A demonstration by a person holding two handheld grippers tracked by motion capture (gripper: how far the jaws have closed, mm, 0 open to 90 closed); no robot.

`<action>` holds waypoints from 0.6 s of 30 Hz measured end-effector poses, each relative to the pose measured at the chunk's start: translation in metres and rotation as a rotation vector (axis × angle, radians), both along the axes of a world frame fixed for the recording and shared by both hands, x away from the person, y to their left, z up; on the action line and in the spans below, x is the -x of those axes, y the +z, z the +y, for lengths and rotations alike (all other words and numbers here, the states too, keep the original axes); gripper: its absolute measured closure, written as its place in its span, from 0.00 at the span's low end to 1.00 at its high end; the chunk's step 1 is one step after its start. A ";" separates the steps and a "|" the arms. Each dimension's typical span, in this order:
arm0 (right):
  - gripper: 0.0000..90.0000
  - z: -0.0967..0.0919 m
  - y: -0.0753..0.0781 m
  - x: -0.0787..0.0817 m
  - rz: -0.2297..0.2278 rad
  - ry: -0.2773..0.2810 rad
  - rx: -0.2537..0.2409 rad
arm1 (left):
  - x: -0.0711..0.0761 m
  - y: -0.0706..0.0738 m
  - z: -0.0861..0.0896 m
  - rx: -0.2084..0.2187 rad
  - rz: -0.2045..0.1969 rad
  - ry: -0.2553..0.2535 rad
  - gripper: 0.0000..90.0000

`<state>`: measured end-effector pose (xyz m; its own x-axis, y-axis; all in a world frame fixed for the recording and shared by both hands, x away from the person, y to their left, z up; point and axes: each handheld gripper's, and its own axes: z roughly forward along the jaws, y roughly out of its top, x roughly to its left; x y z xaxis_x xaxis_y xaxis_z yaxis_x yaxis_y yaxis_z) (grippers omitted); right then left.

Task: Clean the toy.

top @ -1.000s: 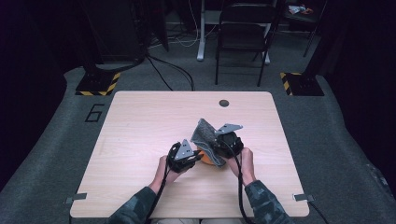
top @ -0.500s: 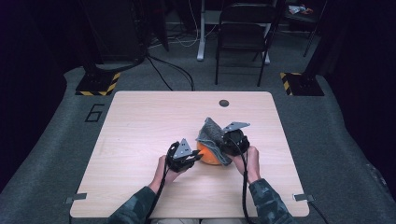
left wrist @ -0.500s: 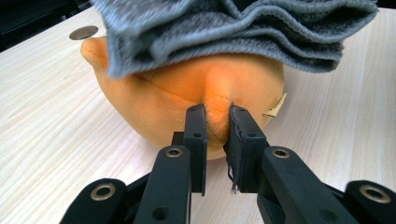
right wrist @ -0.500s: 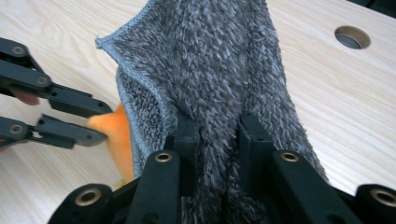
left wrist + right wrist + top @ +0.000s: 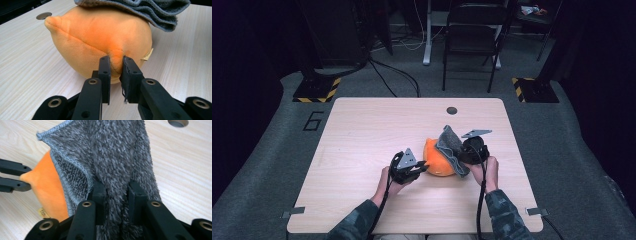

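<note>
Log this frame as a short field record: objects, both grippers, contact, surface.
object 1: orange plush toy, lying on the table
object 2: grey towel, draped over the plush's right side
left gripper: shut on a pinch of the plush's fabric
right gripper: shut on a fold of the towel
surface: light wooden table, round hole near its far edge

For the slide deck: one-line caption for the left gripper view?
Left tongs pinch a fold of the round orange plush toy on the wooden table, grey fuzzy towel draped over it.
</note>
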<state>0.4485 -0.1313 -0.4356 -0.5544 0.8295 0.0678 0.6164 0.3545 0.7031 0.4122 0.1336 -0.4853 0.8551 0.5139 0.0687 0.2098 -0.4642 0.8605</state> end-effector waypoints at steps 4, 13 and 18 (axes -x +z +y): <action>0.80 -0.008 -0.004 -0.004 0.019 -0.025 -0.007 | 0.000 0.000 0.000 -0.001 -0.001 0.002 0.88; 0.80 -0.028 -0.020 -0.012 0.072 -0.086 -0.003 | 0.001 0.000 -0.002 -0.003 -0.008 -0.006 0.88; 0.80 -0.032 -0.031 -0.014 0.101 -0.131 0.088 | 0.000 0.000 -0.001 -0.002 -0.007 0.001 0.88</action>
<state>0.4622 -0.1635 -0.4664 -0.4349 0.8995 0.0416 0.7275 0.3237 0.6049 0.4121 0.1324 -0.4854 0.8541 0.5146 0.0754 0.2043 -0.4653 0.8612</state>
